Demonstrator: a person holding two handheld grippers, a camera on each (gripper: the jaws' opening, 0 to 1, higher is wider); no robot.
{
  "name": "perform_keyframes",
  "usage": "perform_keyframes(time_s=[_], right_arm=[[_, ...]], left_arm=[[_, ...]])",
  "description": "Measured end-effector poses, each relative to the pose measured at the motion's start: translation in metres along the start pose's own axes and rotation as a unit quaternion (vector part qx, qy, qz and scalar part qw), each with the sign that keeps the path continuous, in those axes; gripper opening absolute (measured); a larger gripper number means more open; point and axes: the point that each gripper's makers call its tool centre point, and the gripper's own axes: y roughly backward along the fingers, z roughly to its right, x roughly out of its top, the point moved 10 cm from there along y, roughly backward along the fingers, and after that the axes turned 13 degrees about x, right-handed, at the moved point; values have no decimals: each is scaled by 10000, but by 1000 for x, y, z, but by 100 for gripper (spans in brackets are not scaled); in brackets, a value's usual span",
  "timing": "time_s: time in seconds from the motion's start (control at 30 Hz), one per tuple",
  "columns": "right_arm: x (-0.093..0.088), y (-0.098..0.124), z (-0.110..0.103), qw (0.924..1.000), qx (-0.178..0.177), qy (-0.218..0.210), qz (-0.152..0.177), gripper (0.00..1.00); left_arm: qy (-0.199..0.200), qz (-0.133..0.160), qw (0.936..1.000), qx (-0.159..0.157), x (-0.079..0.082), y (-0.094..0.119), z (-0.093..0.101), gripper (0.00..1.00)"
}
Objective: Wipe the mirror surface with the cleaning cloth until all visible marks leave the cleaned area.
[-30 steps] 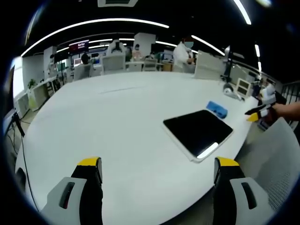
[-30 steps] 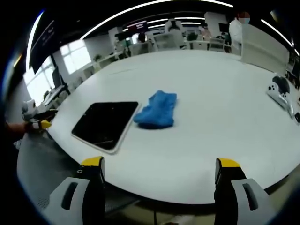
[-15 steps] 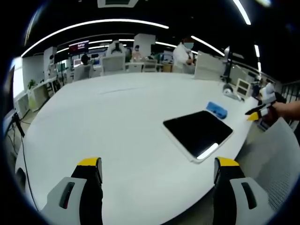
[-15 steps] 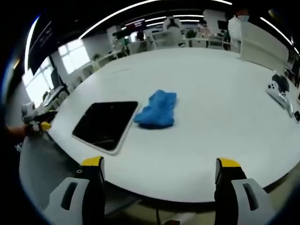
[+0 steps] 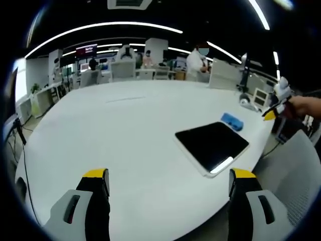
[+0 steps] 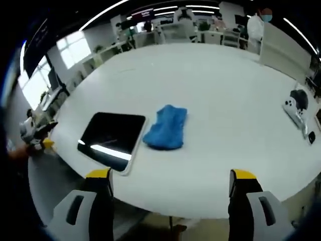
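In the right gripper view the mirror (image 6: pixel 111 140) lies flat on the white worktop (image 6: pixel 225 100) near its front edge, a bright light streak across its dark face. Just beside it to the right, about touching its corner, sits the blue cloth (image 6: pixel 166 127), bunched in a loose heap. I judge the cloth soft and light, so it should gather easily if pinched at the raised middle fold; the mirror looks thin, stiff and fragile, likely to slide under a hard push, so it may need steadying at its rim. Farther right, a white device (image 6: pixel 297 106) rests well apart from both.

The right hand-held gripper (image 6: pixel 169 176) hangs over the near edge with jaws spread wide, released, touching nothing. In the left gripper view the left hand-held gripper (image 5: pixel 168 176) is likewise wide apart and empty, short of the mirror (image 5: pixel 212 145), with the cloth (image 5: pixel 232 120) beyond it.
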Motion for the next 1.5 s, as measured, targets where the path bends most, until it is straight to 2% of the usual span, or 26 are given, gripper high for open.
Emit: perform_keyframes(time_s=[0.13, 0.23, 0.37, 0.43, 0.53, 0.67, 0.8, 0.87, 1.13, 1.2, 1.27, 1.3, 1.37, 1.5], right_arm=[[20, -1, 2, 9999, 82, 64, 51, 92], [33, -3, 3, 9999, 72, 26, -73, 91], [47, -16, 7, 9993, -6, -166, -329, 93], [52, -23, 7, 9971, 32, -250, -718, 93], [64, -35, 7, 9941, 68, -484, -966, 93], [89, -48, 13, 9939, 14, -530, -971, 89], [104, -68, 22, 9900, 90, -535, -1306, 87], [105, -76, 24, 9875, 90, -588, -1456, 87], [104, -95, 24, 9848, 55, -693, -1590, 85], [102, -102, 30, 9839, 39, -755, -1617, 81], [95, -109, 34, 9832, -331, -1056, -1449, 71], [93, -112, 37, 9833, -391, -1091, -1406, 66], [90, -115, 36, 9845, -297, -1060, -1367, 60], [82, -121, 30, 9837, -212, -1057, -1438, 55]], left_arm=[[55, 62, 10000, 16, 0, 1, -1, 99], [90, 51, 9999, 26, 0, 1, -1, 99], [97, 51, 9999, 29, -1, 2, -1, 99], [122, 56, 9999, 34, -1, 2, -1, 99], [173, 53, 9998, 41, -1, 2, -2, 99], [196, 55, 9998, 37, -1, 3, -1, 99], [207, 31, 9998, 40, -1, 3, -2, 99], [204, 31, 9998, 37, -1, 3, -2, 99], [237, 26, 9997, 57, -2, 3, -3, 99], [237, 23, 9997, 58, -1, 2, -2, 99], [226, 6, 9997, 50, -2, 2, -2, 99], [221, -1, 9997, 45, -2, 2, -2, 99], [209, -19, 9998, 33, -2, 2, -2, 99], [198, -38, 9998, 18, -2, 1, -1, 99]])
